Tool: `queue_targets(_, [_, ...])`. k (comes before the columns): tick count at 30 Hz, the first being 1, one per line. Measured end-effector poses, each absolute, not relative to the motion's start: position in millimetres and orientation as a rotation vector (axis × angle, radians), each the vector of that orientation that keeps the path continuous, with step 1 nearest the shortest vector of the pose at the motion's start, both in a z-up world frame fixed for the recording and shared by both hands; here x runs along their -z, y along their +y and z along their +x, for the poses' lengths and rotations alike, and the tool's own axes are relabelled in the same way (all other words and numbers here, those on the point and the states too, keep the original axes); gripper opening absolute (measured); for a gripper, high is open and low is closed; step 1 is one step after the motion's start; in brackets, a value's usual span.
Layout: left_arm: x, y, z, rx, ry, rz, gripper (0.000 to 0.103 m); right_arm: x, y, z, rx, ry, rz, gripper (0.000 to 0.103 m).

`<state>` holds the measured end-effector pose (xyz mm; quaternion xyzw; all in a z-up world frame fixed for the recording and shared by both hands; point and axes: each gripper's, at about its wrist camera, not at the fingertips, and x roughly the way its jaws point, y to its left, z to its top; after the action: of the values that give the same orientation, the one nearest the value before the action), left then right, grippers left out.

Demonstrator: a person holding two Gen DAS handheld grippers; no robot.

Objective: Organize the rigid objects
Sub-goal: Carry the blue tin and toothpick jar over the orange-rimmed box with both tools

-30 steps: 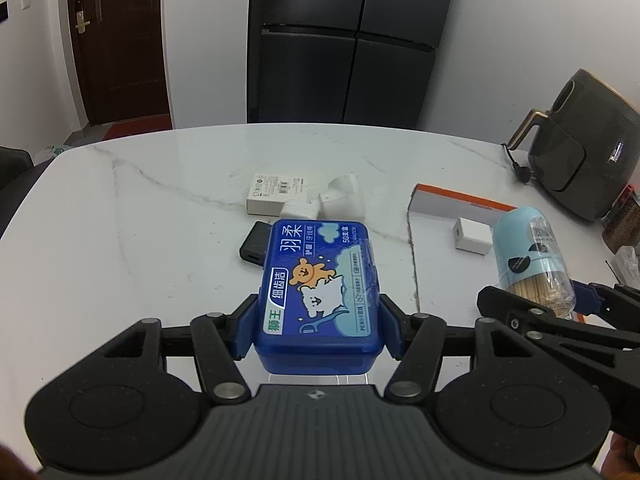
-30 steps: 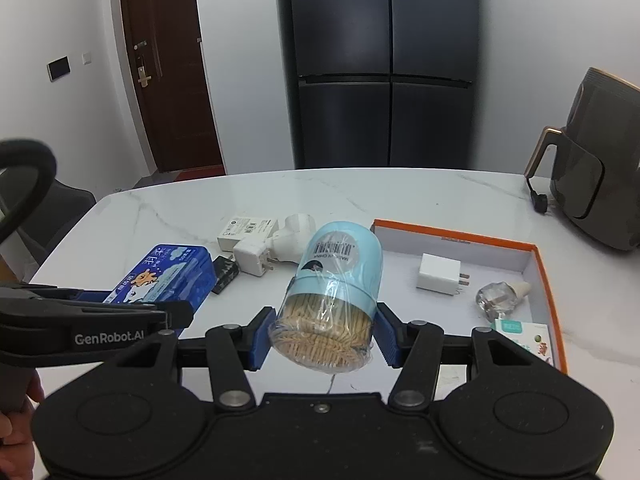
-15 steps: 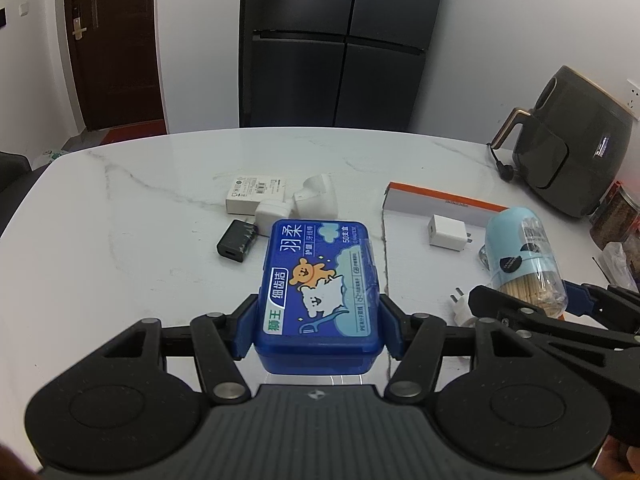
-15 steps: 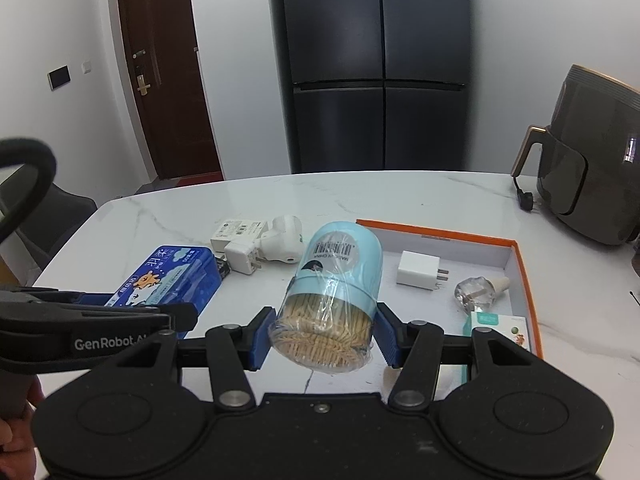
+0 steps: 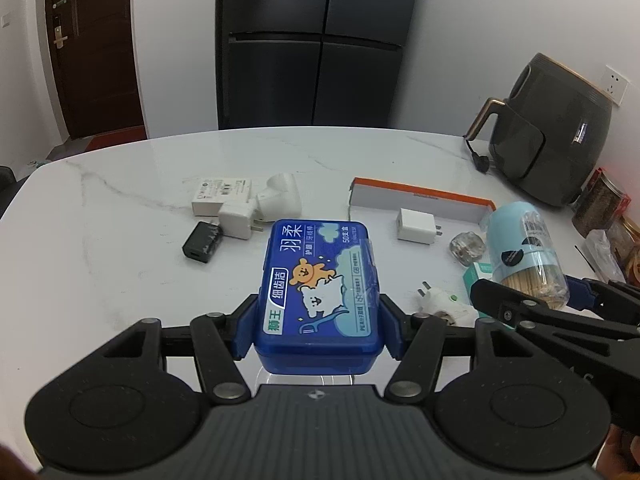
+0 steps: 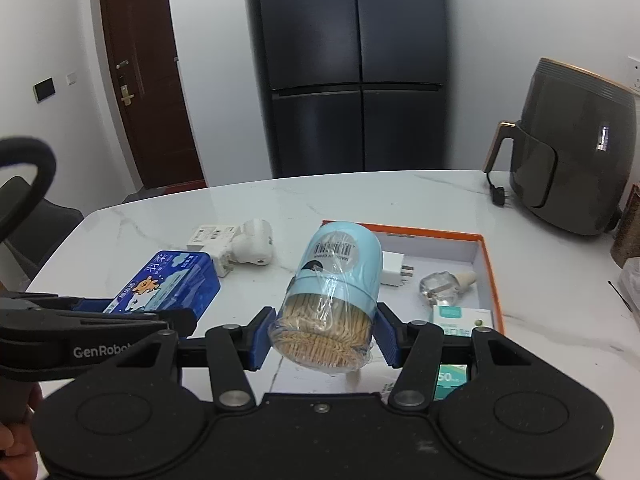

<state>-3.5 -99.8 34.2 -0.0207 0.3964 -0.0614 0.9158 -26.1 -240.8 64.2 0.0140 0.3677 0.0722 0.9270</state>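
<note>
My left gripper (image 5: 318, 330) is shut on a blue floss-pick box (image 5: 320, 284) and holds it above the white marble table (image 5: 120, 264). My right gripper (image 6: 322, 334) is shut on a light blue toothpick jar (image 6: 334, 284), tilted with its clear end toward me, above the orange-rimmed tray (image 6: 486, 256). The jar (image 5: 526, 254) and the tray (image 5: 420, 196) also show in the left wrist view. The blue box (image 6: 166, 284) shows left of the jar in the right wrist view.
In the tray lie a white charger (image 5: 416, 226), a clear knob (image 5: 467, 245), a white plug (image 5: 444, 302) and a teal-white box (image 6: 460, 316). White adapters (image 5: 244, 202) and a black adapter (image 5: 202, 242) lie left of the tray. An air fryer (image 5: 556, 132) stands at the back right.
Both grippers have risen and moved right with their objects. The tray and its contents have come further into view beneath them.
</note>
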Motion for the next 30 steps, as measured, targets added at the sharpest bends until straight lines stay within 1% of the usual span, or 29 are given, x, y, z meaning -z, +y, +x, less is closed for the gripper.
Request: queue_targets(30, [-26.3,-163.6,-0.2,0.252,0.835,0.01,0.061,-63.1,-303.0,-44.1,-0.013,0.764,0.074,0.065])
